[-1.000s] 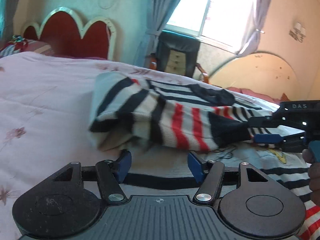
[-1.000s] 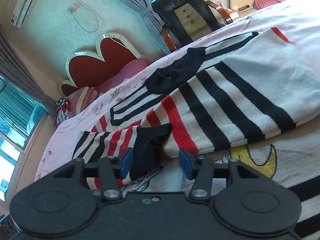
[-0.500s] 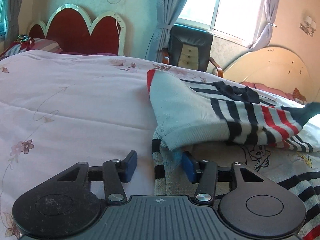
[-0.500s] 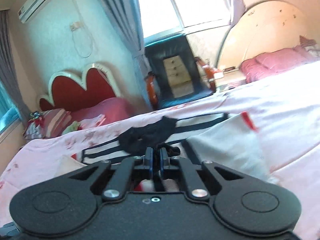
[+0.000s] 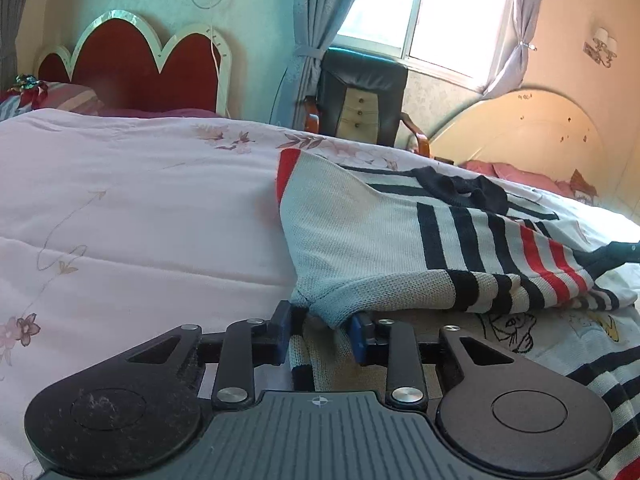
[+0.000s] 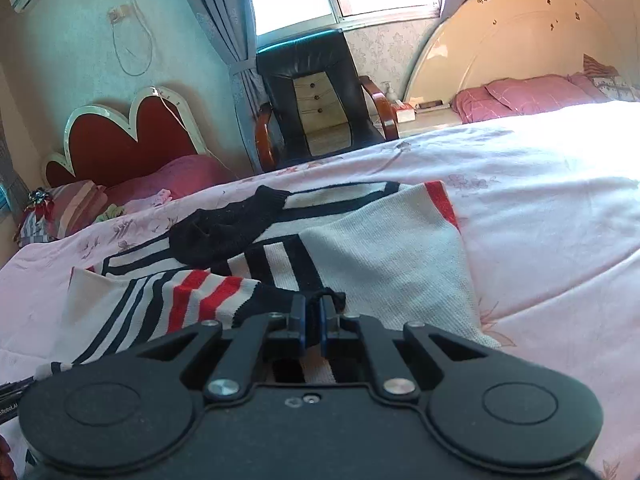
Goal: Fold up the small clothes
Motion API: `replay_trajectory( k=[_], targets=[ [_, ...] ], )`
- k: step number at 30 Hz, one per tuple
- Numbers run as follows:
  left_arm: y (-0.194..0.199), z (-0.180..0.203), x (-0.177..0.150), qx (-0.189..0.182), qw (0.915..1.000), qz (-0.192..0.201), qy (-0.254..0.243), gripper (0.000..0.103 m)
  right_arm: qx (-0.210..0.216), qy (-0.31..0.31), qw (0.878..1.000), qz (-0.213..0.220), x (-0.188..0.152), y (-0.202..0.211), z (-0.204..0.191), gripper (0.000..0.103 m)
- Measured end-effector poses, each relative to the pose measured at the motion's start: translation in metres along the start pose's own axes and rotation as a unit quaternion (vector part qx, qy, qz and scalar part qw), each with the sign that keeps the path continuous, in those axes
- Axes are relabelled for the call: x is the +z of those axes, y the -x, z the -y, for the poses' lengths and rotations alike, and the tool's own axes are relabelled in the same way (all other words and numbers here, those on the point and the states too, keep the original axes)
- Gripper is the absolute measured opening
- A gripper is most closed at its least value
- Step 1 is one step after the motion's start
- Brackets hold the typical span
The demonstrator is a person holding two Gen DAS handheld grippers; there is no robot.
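A small striped knit sweater [image 5: 400, 248], white with black and red stripes and black cuffs, lies on the pink floral bedspread [image 5: 140, 220]. One sleeve is folded across its body. My left gripper [image 5: 322, 326] is open, its blue pads on either side of the sweater's folded corner. My right gripper [image 6: 314, 314] is shut on the black cuff [image 6: 320, 300] of the striped sleeve, low over the sweater [image 6: 380, 256]. A cartoon print shows on the sweater's front [image 5: 512, 328].
A red scalloped headboard [image 5: 132, 64] and pillows stand at the far left. A black armchair [image 6: 316, 96] stands by the window. A second bed with a cream headboard [image 6: 520, 36] and pink pillows lies to the right.
My right gripper has closed on the sleeve cuff and carried it across the sweater. My left gripper has shifted to the sweater's folded corner and narrowed around it.
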State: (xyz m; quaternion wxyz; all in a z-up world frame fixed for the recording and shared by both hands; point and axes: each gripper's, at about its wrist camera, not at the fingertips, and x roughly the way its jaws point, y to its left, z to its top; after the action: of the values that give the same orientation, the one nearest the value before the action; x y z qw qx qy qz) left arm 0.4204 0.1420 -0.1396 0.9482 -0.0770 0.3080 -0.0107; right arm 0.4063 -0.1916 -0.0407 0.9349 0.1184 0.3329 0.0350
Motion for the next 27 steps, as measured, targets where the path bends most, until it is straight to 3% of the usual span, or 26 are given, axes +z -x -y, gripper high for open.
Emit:
replay_trajectory(
  k=[4, 7, 10, 12, 13, 16, 18, 20, 22, 24, 26, 27],
  targets=[
    [-0.003, -0.003, -0.001, -0.003, 0.9999, -0.008, 0.013, 0.03, 0.013, 0.012, 1.0, 0.025, 0.008, 0.01, -0.004, 0.007],
    [0.001, 0.0, -0.003, 0.006, 0.9998, 0.012, 0.016, 0.03, 0.018, 0.043, 0.998, 0.041, 0.024, 0.009, -0.017, 0.005],
    [0.008, -0.002, -0.006, 0.007, 0.9989, 0.033, 0.031, 0.03, 0.05, 0.043, 0.992, 0.108, 0.044, 0.033, -0.026, 0.001],
    [0.002, -0.002, -0.008, 0.01, 0.9993, 0.016, 0.032, 0.03, 0.06, 0.055, 0.985, 0.153, 0.046, 0.05, -0.026, 0.001],
    [0.001, -0.002, -0.008, 0.011, 0.9994, 0.012, 0.032, 0.03, 0.049, 0.056, 0.986, 0.147, 0.043, 0.046, -0.021, 0.001],
    [0.0, 0.0, -0.006, 0.01, 0.9997, 0.004, 0.021, 0.03, 0.019, 0.018, 1.0, 0.012, 0.027, -0.001, 0.008, 0.001],
    [0.0, 0.0, -0.007, 0.009, 0.9999, 0.002, 0.015, 0.03, 0.017, -0.007, 1.0, -0.015, 0.013, -0.01, 0.019, 0.011],
    [-0.001, 0.0, -0.007, 0.009, 0.9999, 0.0, 0.013, 0.03, 0.034, -0.058, 0.998, -0.018, 0.005, -0.015, 0.031, 0.043],
    [-0.001, 0.001, -0.007, 0.011, 0.9999, 0.0, 0.013, 0.03, 0.044, -0.068, 0.997, -0.021, 0.003, -0.018, 0.032, 0.053],
    [-0.002, 0.003, -0.007, 0.012, 0.9999, -0.001, 0.01, 0.03, 0.035, -0.064, 0.996, -0.042, 0.0, -0.032, 0.031, 0.046],
    [-0.002, 0.004, -0.007, 0.013, 0.9999, -0.002, 0.008, 0.03, 0.04, -0.049, 0.996, -0.062, -0.003, -0.044, 0.026, 0.03],
    [-0.002, 0.003, -0.008, 0.013, 0.9999, -0.002, 0.008, 0.03, 0.038, -0.035, 0.996, -0.066, -0.004, -0.047, 0.02, 0.029]
  ],
)
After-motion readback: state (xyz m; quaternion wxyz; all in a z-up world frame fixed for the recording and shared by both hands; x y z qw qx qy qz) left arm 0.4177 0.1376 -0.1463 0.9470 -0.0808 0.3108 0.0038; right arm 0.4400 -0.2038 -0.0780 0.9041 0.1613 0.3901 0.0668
